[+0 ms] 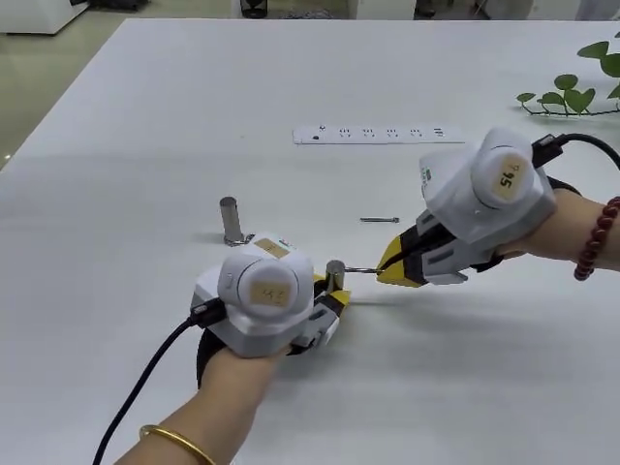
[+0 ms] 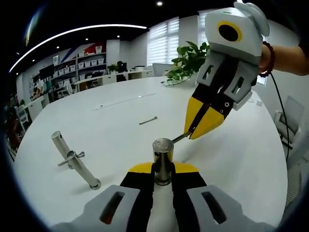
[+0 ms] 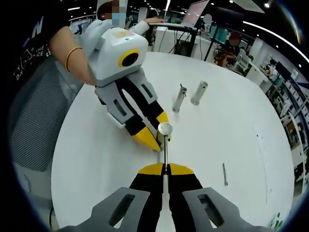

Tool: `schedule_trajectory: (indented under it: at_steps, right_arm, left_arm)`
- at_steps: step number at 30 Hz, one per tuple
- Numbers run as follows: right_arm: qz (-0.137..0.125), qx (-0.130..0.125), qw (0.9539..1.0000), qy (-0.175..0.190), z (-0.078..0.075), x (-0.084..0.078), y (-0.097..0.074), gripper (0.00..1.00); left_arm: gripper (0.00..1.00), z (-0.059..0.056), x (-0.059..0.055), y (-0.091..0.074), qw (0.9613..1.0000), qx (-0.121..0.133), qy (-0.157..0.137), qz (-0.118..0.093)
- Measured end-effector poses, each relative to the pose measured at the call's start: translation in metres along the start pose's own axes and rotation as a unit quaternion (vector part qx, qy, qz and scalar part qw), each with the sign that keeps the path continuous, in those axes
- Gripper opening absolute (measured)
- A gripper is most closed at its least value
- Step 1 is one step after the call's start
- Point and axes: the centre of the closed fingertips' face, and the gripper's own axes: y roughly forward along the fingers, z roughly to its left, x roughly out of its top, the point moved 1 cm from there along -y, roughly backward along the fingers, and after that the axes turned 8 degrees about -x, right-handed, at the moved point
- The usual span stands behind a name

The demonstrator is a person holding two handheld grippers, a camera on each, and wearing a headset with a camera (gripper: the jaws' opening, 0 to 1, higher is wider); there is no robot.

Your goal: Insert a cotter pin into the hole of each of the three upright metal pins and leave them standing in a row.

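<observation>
Left gripper (image 2: 163, 170): jaws closed on the lower shaft of a metal pin (image 2: 163, 153), held upright between the yellow tips, base down on the desk (image 1: 465, 387). In the head view this gripper (image 1: 334, 296) sits low centre with the pin (image 1: 334, 275) sticking up just past its tips

Right gripper (image 3: 165, 169): jaws pinched tight on a cotter pin (image 3: 165, 153), which runs straight out along the jaw line to the held pin's top (image 3: 165, 128). From the left gripper view the right gripper (image 2: 199, 126) comes in from the upper right, cotter pin (image 2: 179, 138) level, its tip at the pin's side just under the head. Can't tell whether it's in the hole or only touching

Further out: two other pins (image 1: 230, 220) stand upright beyond the left gripper, close together (image 3: 179, 98) (image 3: 199, 93). The nearer one (image 2: 82, 169) looks to have a cotter pin across it near the top, too small to be sure. A loose cotter pin (image 1: 380, 220) lies flat on the desk, apart from both grippers. Power strip (image 1: 383, 133) lies further back, plant (image 1: 576, 95) at the far right edge
</observation>
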Motion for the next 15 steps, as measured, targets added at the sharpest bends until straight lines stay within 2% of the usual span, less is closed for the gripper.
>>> schedule_trajectory:
  at_steps: [10,15]
  right_arm:
    - [-0.003,0.003,0.9999,-0.011,0.0021,0.0047,0.0005,0.0]
    - [-0.007,0.002,0.9998,-0.016,0.0036,0.0095,0.0008,0.0]
  left_arm:
    - [0.1,0.0003,-0.0004,0.0003,0.9992,-0.037,0.017,-0.001]
    - [0.1,-0.0002,0.0,0.0008,0.9986,-0.047,0.022,-0.001]
